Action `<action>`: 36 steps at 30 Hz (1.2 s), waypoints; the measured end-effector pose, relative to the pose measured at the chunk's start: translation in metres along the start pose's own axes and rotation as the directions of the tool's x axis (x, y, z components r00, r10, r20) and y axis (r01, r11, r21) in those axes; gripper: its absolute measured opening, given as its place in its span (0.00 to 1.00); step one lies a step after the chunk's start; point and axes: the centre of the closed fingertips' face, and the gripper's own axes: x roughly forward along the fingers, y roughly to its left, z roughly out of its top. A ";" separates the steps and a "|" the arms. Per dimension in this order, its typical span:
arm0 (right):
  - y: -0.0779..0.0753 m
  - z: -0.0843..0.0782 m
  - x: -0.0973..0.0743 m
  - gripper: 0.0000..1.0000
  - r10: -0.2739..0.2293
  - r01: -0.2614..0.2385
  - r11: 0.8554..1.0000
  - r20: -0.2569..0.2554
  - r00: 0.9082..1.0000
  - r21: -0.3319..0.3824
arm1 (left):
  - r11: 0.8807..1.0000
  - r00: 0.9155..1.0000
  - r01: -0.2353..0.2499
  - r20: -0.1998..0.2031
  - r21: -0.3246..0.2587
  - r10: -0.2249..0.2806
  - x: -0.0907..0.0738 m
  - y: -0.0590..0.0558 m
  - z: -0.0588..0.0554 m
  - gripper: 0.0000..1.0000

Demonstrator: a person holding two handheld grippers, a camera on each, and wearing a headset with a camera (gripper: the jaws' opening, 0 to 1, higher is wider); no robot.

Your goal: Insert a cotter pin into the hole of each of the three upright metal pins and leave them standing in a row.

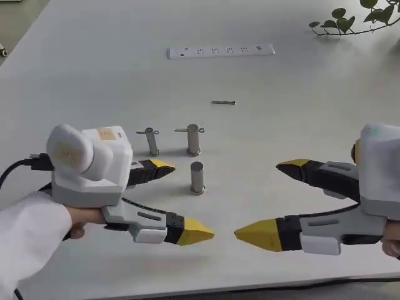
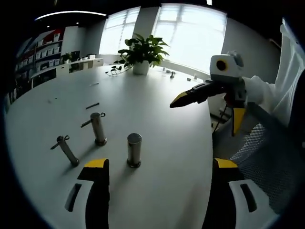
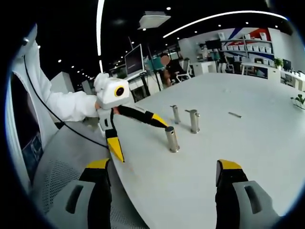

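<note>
Three metal pins stand on the white table. The near pin [image 1: 197,178] [image 2: 134,150] [image 3: 171,139] has no cotter pin in it. The back middle pin [image 1: 194,139] [image 2: 98,129] [image 3: 194,120] and the back left pin [image 1: 152,141] [image 2: 67,150] [image 3: 176,114] each carry a cotter pin through the top. A loose cotter pin [image 1: 223,102] [image 2: 92,105] [image 3: 234,114] lies farther back. My left gripper [image 1: 184,200] [image 2: 159,164] is open at the front left, just left of the near pin. My right gripper [image 1: 275,200] [image 3: 164,164] is open at the front right, holding nothing.
A white power strip [image 1: 220,50] lies at the far side of the table. A plant [image 1: 353,19] [image 2: 142,52] stands at the far right corner. The table's front edge runs just below both grippers.
</note>
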 end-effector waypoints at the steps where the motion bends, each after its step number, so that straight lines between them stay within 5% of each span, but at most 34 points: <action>1: -0.001 0.000 0.000 0.89 -0.005 0.005 1.000 -0.001 1.000 -0.002 | 1.000 1.000 0.000 0.009 -0.008 0.000 -0.002 -0.001 0.001 0.95; 2: -0.001 0.000 0.000 0.89 -0.007 0.007 1.000 -0.003 1.000 -0.004 | 1.000 1.000 0.003 0.018 -0.019 -0.003 -0.004 -0.002 0.002 1.00; 14: -0.004 0.000 0.001 0.88 -0.011 0.011 1.000 -0.025 1.000 -0.008 | 0.999 0.999 -0.022 0.049 -0.027 0.023 -0.012 -0.009 0.008 0.99; 23: -0.006 0.019 -0.002 0.81 -0.007 0.003 0.998 -0.057 0.998 -0.069 | 0.999 0.998 -0.028 0.054 -0.032 0.029 -0.013 -0.011 0.010 0.99; 32: -0.030 0.053 0.002 0.74 -0.011 -0.005 0.988 -0.101 0.995 -0.154 | 0.999 0.998 -0.043 0.046 -0.022 0.044 -0.014 -0.013 0.008 0.99; 36: -0.046 0.057 0.001 0.66 -0.019 -0.043 0.964 -0.230 0.973 -0.263 | 0.999 1.000 -0.027 0.011 -0.017 0.027 -0.012 -0.017 0.000 0.99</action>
